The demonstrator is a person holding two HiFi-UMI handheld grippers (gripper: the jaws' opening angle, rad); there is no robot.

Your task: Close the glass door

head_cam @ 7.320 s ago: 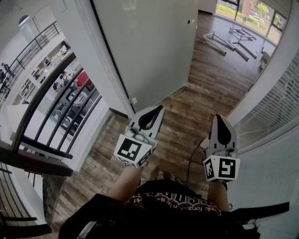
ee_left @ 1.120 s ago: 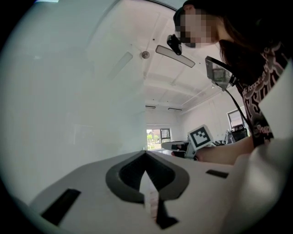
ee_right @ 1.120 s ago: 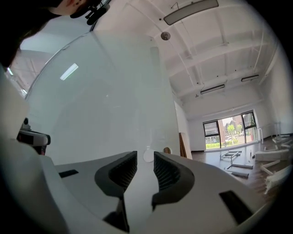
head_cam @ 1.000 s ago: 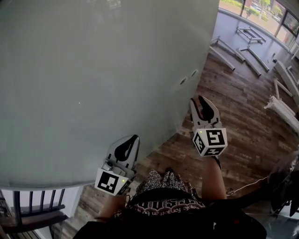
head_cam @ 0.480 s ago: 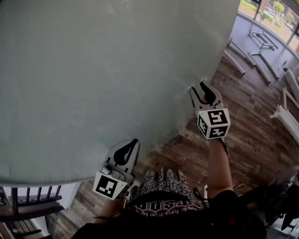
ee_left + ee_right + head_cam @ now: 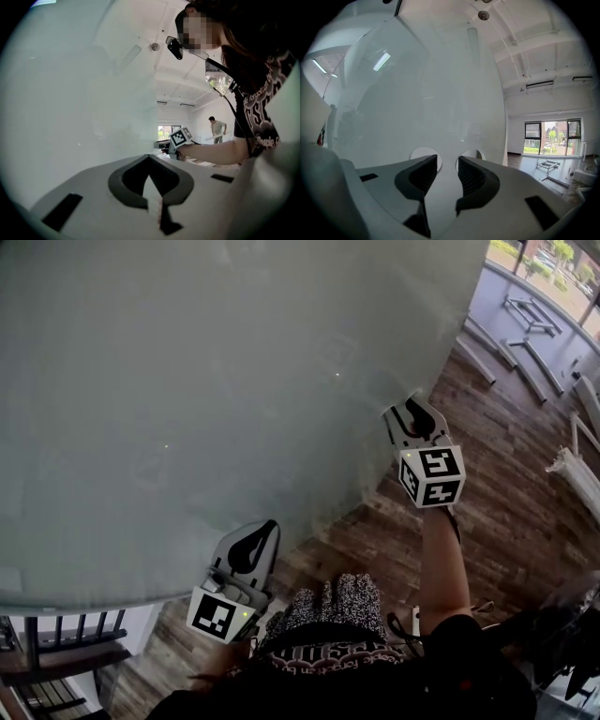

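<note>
Stands close before the frosted glass door [image 6: 234, 381], filling most of the head view. Holds right hand-held gripper [image 6: 413, 404] at the door's edge by two round holes [image 6: 424, 154], jaws just opened wide, nothing between. Holds left hand-held gripper [image 6: 270, 525] low beside the glass, jaws together, empty.

- Pale grey-green, frosted and milky, across the whole glass door [image 6: 187, 381].
- White shell, black inner pads, on the left gripper [image 6: 270, 526].
- Black-and-white square marker pattern on its cube [image 6: 217, 614].
- Mid-brown wood grain, planks in mixed darker and lighter streaks, on the floor [image 6: 506, 493].
- Black with pale printed lettering on the shirt [image 6: 328, 657].
- Fine black-and-white speckle on the garment [image 6: 342, 601] just ahead of the shirt.
- Dark brown to black on the railing [image 6: 66, 652].
- White on the ceiling [image 6: 534, 47].
- Green foliage behind the dark-framed window [image 6: 547, 136].
</note>
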